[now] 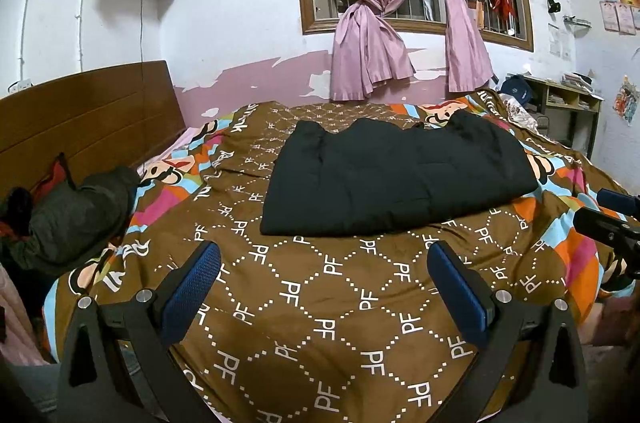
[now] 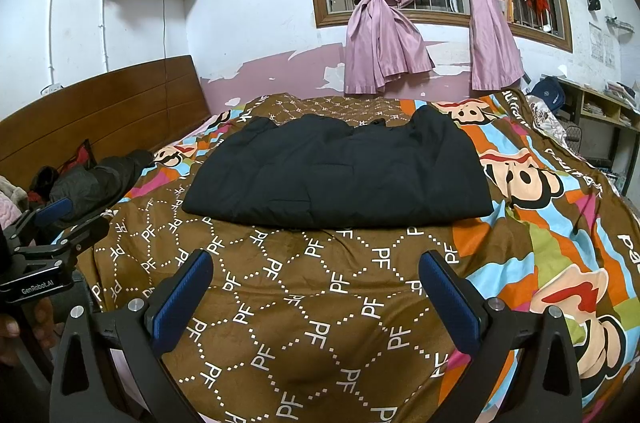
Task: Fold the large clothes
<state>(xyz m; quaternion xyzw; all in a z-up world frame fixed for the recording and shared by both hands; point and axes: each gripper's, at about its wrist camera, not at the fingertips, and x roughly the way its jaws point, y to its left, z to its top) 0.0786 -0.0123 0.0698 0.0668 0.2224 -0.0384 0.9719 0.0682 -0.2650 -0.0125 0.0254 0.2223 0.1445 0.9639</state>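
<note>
1. Left gripper [image 1: 324,287]: blue-padded fingers spread wide apart, nothing between them, held above the brown quilt printed with white "PF" letters and cartoon monkey faces [image 1: 320,311] covering the bed.
2. Right gripper [image 2: 316,295]: likewise spread wide, holding nothing, over the same quilt.
3. Folded black quilted padded jacket [image 1: 396,175]: lying flat on the quilt, ahead of both grippers and apart from them; slightly right of centre from the left gripper, slightly left of centre from the right gripper [image 2: 336,175].
4. Seen at the right edge of the left wrist view: part of the right gripper, beside the left one; seen at the left edge of the right wrist view: the left gripper, with fingers of a hand [image 2: 12,335] behind it.
5. Far left of both grippers, by the brown wooden headboard [image 1: 80,119]: a heap of dark grey clothing [image 1: 76,219].
6. Beyond the jacket, on the far wall: pink tied-back curtains [image 1: 372,23] over a wooden-framed barred window.
</note>
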